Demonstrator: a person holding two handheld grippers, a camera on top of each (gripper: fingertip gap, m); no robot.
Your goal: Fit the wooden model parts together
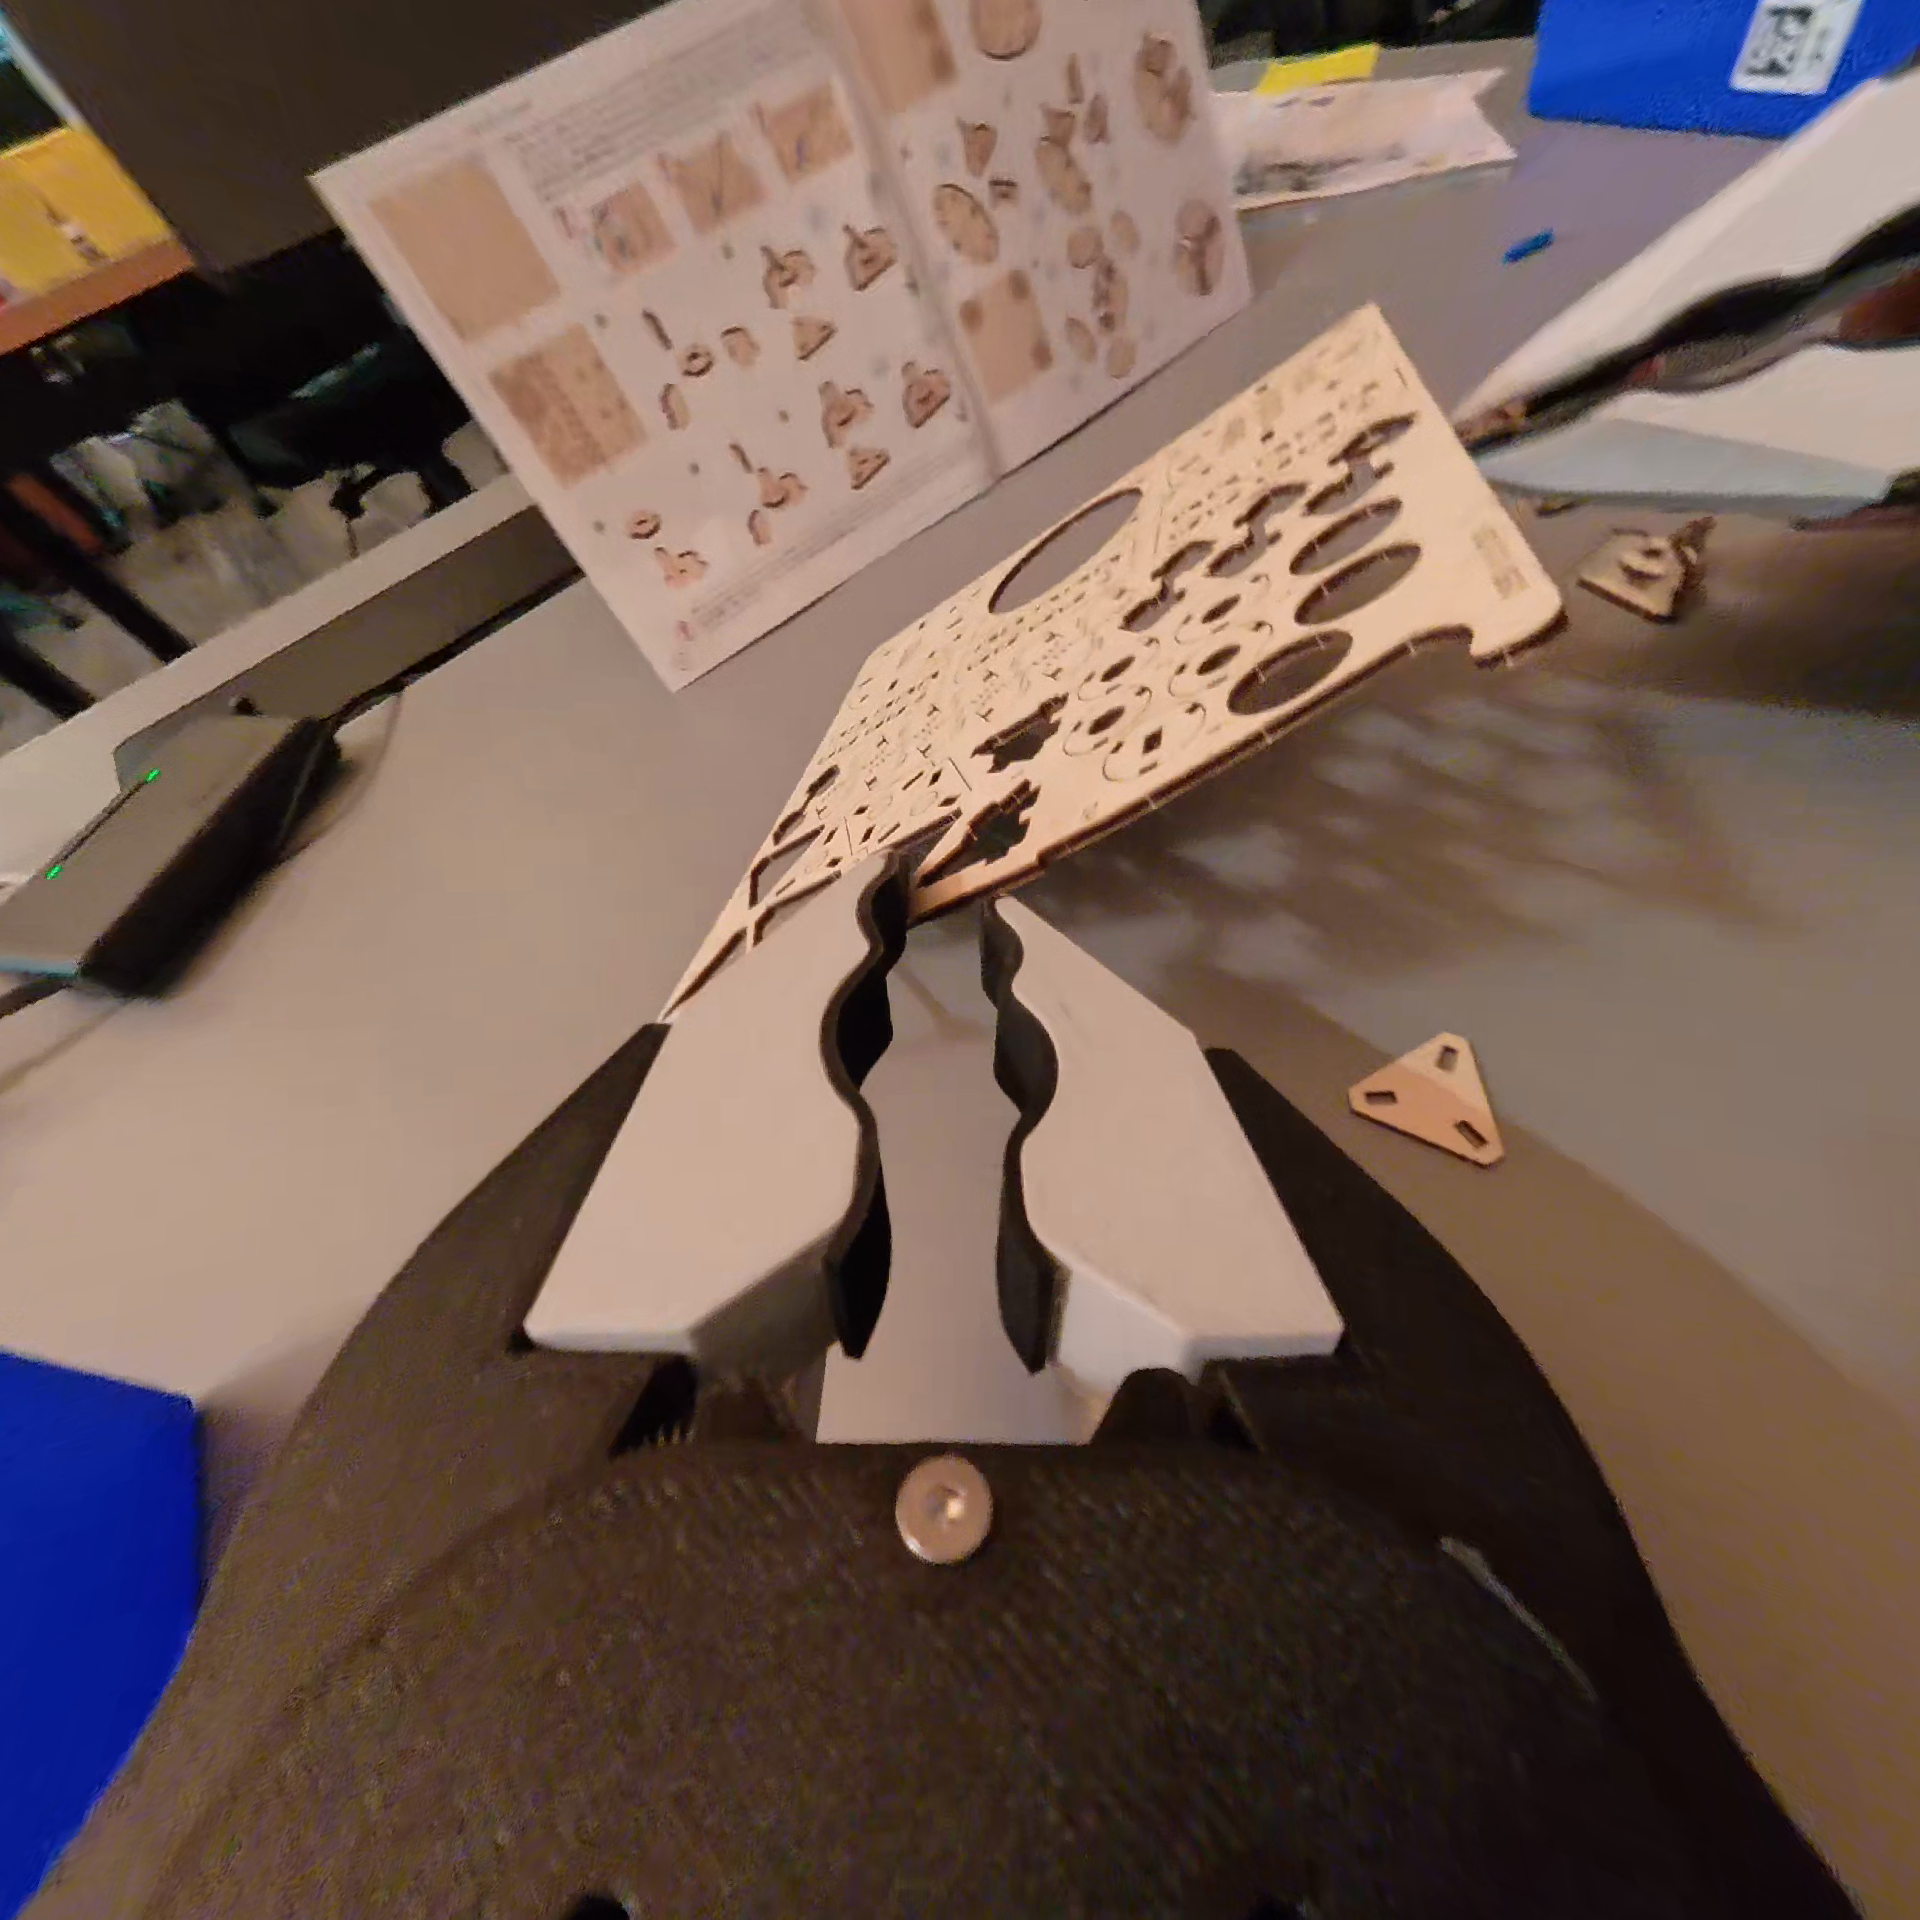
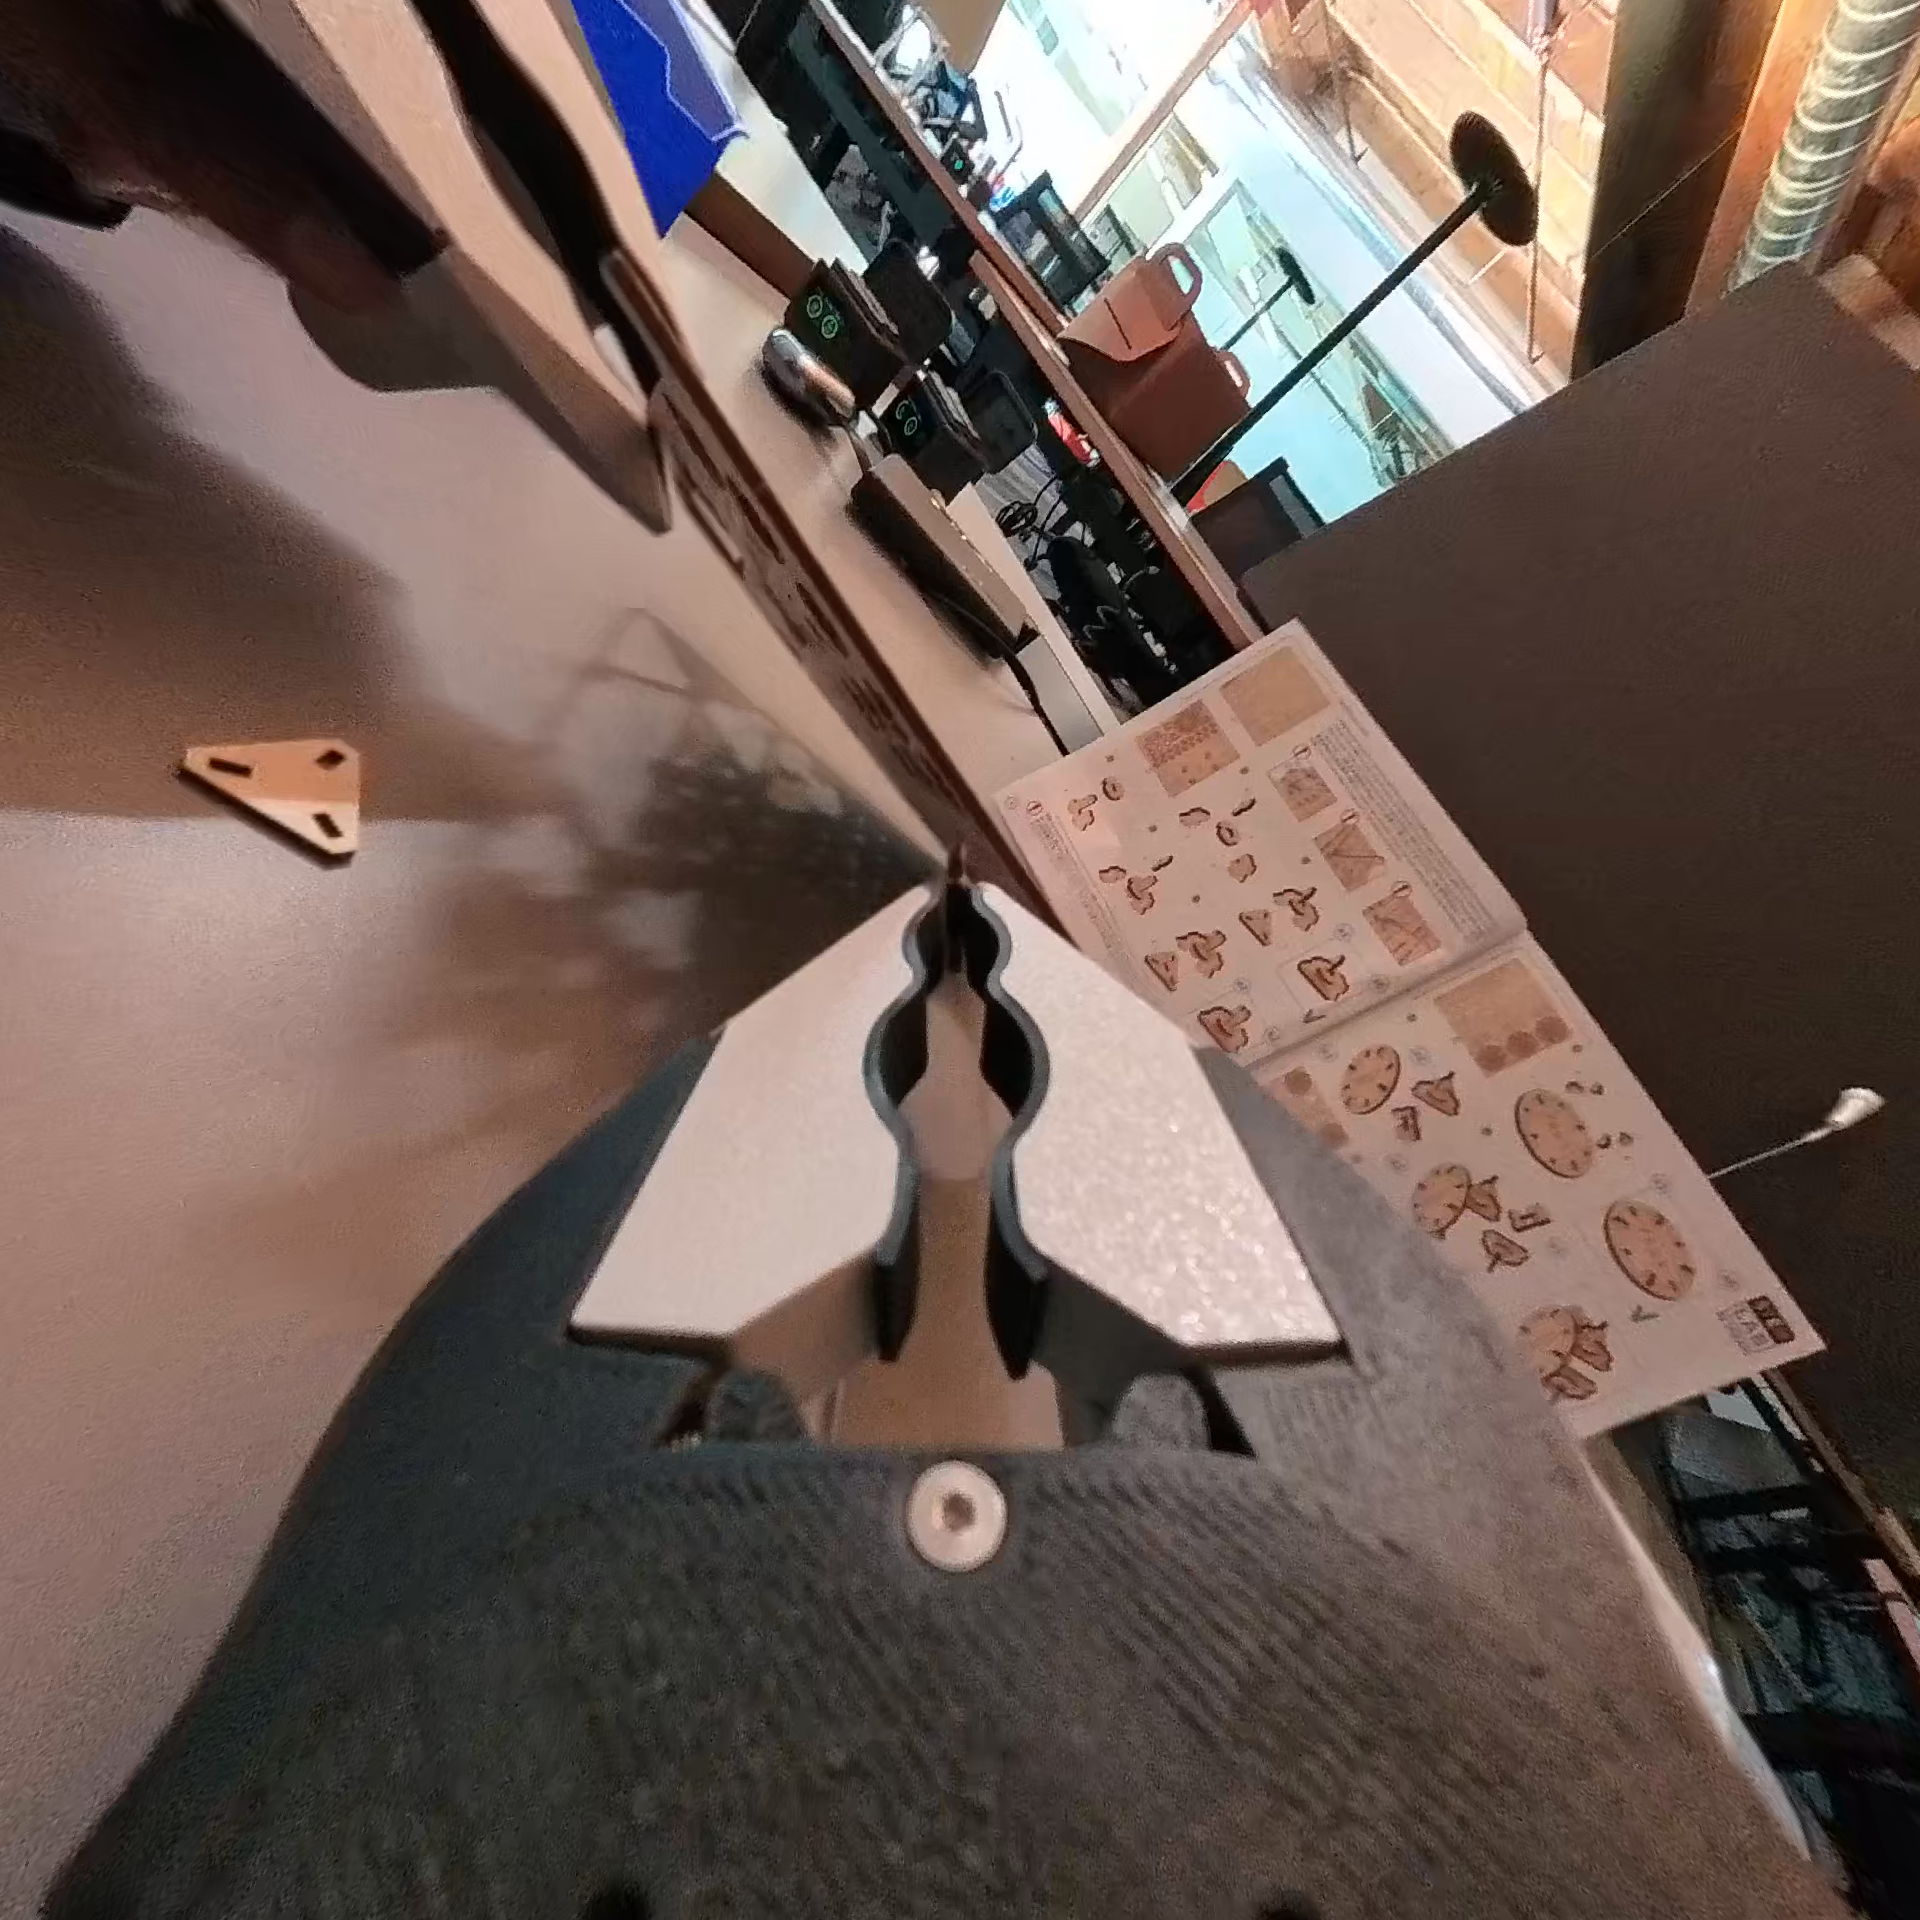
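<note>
Pinching the wooden sheet (image 1: 1195,623) edge-on, the right tool (image 2: 951,904) lifts it off the counter (image 1: 468,987); the left tool (image 1: 940,894) is spread, straddling its near edge.

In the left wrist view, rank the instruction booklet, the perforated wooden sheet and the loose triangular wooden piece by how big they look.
1. Instruction booklet, though it stands farther back, so its lead over the sheet is unsure.
2. Perforated wooden sheet, nearly as large.
3. Triangular wooden piece, clearly smallest.

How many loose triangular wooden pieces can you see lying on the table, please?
1: a flat triangular piece with three slots lies on the grey table, right of the left gripper. Others may be hidden under the raised wooden sheet.
</note>
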